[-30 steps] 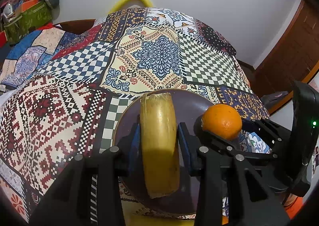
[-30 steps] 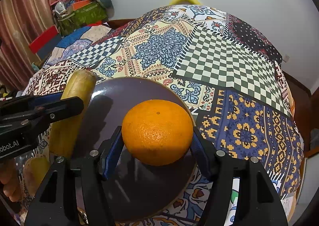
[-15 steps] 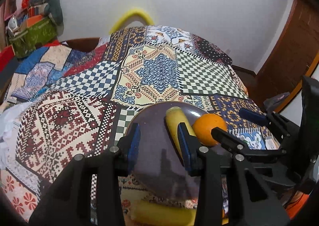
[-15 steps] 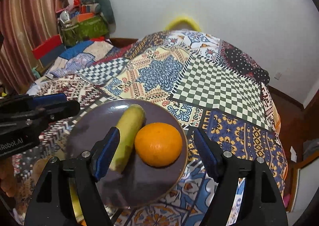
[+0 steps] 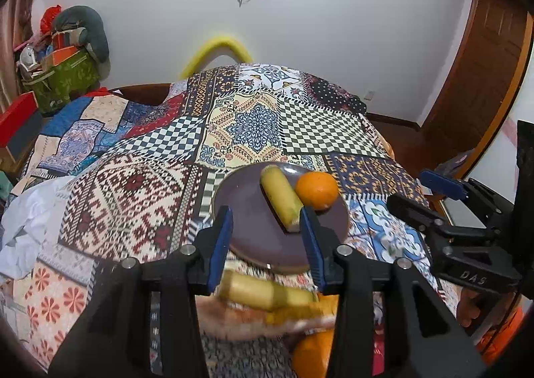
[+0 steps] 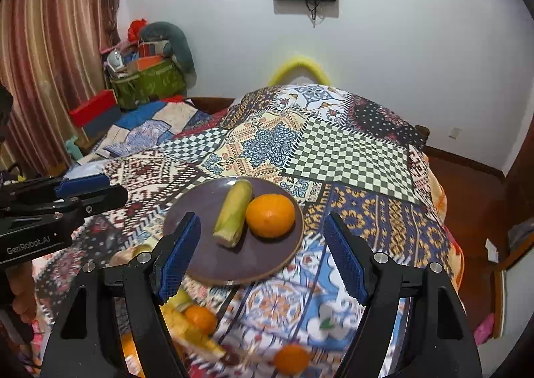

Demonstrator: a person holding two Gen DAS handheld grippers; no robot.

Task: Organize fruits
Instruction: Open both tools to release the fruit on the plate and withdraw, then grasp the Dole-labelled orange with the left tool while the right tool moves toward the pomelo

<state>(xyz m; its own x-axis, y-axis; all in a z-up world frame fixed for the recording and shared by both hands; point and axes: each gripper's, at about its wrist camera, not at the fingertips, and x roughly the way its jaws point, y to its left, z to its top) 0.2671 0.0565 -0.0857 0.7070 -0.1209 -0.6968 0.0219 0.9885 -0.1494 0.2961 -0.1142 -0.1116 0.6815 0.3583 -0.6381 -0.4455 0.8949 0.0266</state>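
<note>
A dark purple plate point(image 5: 243, 211) point(image 6: 203, 207) rests on the patchwork cloth. A yellow-green banana piece point(image 5: 279, 200) point(image 6: 233, 212) lies on it, touching an orange point(image 5: 317, 190) point(image 6: 271, 216) at its right. My left gripper point(image 5: 265, 227) point(image 6: 96, 192) hovers above the plate's near edge. Its jaws are opening and nothing is between them. My right gripper point(image 6: 260, 231) point(image 5: 425, 197) is open and empty, raised back from the plate, with its blue pads point(image 6: 182, 251) wide apart.
Blurred loose bananas point(image 5: 267, 291) point(image 6: 187, 321) and oranges point(image 5: 313, 354) point(image 6: 200, 318) lie at the near edge below the grippers. The patchwork cloth point(image 5: 257, 124) covers the round table. A cluttered pile point(image 6: 147, 74) stands far left, a wooden door point(image 5: 477, 77) right.
Both grippers have released their fruit onto the plate, the left the banana piece, the right the orange. Both have drawn back and upward, so the plate looks smaller and farther.
</note>
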